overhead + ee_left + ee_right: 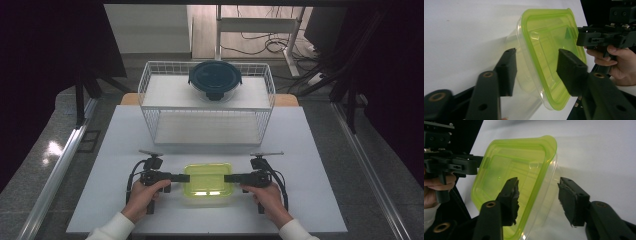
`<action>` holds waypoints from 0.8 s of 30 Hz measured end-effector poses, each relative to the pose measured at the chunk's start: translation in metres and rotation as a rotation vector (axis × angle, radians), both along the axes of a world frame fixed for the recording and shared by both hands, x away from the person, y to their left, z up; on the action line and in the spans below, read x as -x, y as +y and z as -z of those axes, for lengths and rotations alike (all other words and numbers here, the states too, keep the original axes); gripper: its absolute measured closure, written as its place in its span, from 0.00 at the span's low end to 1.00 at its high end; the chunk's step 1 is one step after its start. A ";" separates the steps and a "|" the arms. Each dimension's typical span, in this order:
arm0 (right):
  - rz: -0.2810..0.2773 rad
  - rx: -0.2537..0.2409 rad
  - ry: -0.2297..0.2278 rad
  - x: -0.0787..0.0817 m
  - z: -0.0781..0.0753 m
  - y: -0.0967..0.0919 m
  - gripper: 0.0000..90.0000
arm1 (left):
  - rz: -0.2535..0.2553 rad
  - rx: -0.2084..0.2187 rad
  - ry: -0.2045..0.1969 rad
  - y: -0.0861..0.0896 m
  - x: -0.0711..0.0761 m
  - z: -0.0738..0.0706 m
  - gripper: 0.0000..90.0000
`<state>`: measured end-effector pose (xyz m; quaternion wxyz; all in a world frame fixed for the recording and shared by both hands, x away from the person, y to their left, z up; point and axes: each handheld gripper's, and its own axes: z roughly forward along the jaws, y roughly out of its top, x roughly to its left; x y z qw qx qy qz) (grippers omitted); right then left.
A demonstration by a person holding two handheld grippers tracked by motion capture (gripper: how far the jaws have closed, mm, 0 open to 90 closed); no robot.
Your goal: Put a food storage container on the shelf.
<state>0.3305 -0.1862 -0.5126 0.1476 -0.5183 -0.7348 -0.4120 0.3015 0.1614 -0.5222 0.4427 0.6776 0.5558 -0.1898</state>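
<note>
On the white table [320,150] there are two grippers, one lidded box between them, one wire basket behind, and one round container in that basket.

At the left, the left gripper [179,177] lies level in the person's left hand [145,197] and points inward at the box's left end. In the left gripper view its two black jaws straddle that end, one over the lid and one beside the clear wall. They stand at a middling width, and a sliver of gap shows at each pad, so the pads do not press on it.

In the middle, near the table's front edge, sits the clear box with the lime-green lid [207,181]. It is one rectangular tub with rounded corners, see-through walls, and a translucent green lid stepped inward in the centre; nothing shows inside it. It rests flat on the table.

Behind it stands the white wire basket [150,80], with the round container with a dark blue lid [215,76] on its upper level.

At the right, the right gripper [230,178] lies level in the right hand [270,197], jaws astride the box's right end at a like middling width, one pad over the lid near its rim, the other standing apart from the wall.
</note>
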 end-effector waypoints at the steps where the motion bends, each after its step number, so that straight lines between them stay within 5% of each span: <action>1: 0.000 -0.006 0.006 0.000 0.001 0.000 0.59 | 0.005 0.008 0.006 0.000 0.000 0.001 0.61; 4: -0.009 -0.047 0.046 0.001 0.003 0.001 0.64 | 0.009 0.020 0.023 -0.003 0.000 0.003 0.67; 13: 0.013 -0.049 0.059 0.005 0.000 -0.001 0.69 | -0.012 0.046 0.028 0.000 0.003 0.002 0.83; 20: 0.027 -0.005 0.001 0.010 -0.011 0.000 0.76 | -0.007 0.065 -0.003 0.001 0.007 -0.005 0.87; 24: 0.027 0.012 -0.041 0.012 -0.018 0.000 0.77 | 0.000 0.042 -0.053 -0.001 0.009 -0.015 0.87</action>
